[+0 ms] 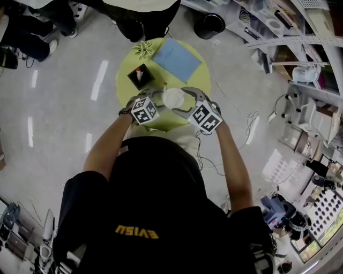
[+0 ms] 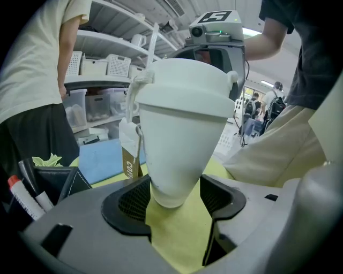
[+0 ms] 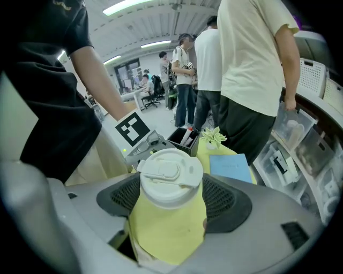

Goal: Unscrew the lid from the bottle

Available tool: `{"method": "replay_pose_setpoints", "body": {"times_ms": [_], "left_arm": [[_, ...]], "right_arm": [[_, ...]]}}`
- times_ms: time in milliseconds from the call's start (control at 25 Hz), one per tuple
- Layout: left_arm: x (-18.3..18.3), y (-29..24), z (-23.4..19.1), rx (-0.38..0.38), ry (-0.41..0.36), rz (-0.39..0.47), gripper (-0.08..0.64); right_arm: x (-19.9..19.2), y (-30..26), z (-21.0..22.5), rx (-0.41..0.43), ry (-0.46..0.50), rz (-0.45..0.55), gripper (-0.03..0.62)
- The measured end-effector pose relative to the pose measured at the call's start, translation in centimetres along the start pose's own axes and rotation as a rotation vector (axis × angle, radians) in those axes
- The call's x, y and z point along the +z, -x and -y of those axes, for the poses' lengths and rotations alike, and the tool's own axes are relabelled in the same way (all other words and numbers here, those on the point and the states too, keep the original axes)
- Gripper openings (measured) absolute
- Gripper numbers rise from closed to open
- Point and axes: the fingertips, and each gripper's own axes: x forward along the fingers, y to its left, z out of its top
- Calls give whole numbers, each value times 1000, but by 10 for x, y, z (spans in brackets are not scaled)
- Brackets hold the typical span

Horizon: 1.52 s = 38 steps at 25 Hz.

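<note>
Bottle (image 2: 182, 134): white, smooth, tapering, over the near edge of the round tabletop (image 1: 123, 85). It looks light, stiff and slippery, best held low. Its lid (image 3: 170, 176) gives purchase at the rim. The left gripper (image 2: 174, 198) fingers clamp the base; the right gripper (image 3: 170, 199) fingers grasp the lid.

Looking down from above, only the top of the white bottle (image 1: 173, 98) shows. The left gripper (image 1: 159, 99) and right gripper (image 1: 185, 101) cover its sides and part of the table (image 1: 126, 80). In the right gripper view the lid (image 3: 170, 179) hides the body beneath. The paper tag (image 2: 128, 160) has its print half cut off behind the bottle. The bystanders (image 1: 144, 16) are cropped by the top edge.
</note>
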Motion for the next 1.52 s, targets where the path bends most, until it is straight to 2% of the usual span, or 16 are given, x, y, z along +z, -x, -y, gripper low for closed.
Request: {"method": "replay_pose_setpoints", "body": {"times_ms": [80, 120, 200, 480, 600, 680, 840, 1000, 1520], "left_arm": [[2, -3, 3, -4, -2, 2, 301], [1, -3, 3, -3, -2, 2, 301], [0, 0, 1, 3, 4, 1, 299], [0, -2, 2, 3, 10, -1, 299], [-1, -2, 2, 5, 7, 0, 298], [-2, -1, 2, 5, 3, -2, 296], [-4, 0, 1, 7, 5, -5, 295], [0, -1, 5, 15, 1, -15, 293], [-1, -2, 2, 18, -18, -9, 288]], "right_arm": [[-3, 4, -6, -8, -72, 20, 370], [-2, 5, -9, -8, -118, 37, 408], [3, 7, -12, -36, -215, 80, 423], [4, 5, -2, -427, -540, 276, 422], [-1, -2, 0, -552, -586, 285, 420], [1, -5, 1, -600, -587, 278, 420], [1, -10, 5, -602, -589, 264, 420], [-2, -7, 5, -577, -546, 235, 413], [0, -9, 5, -501, -465, 227, 413]]}}
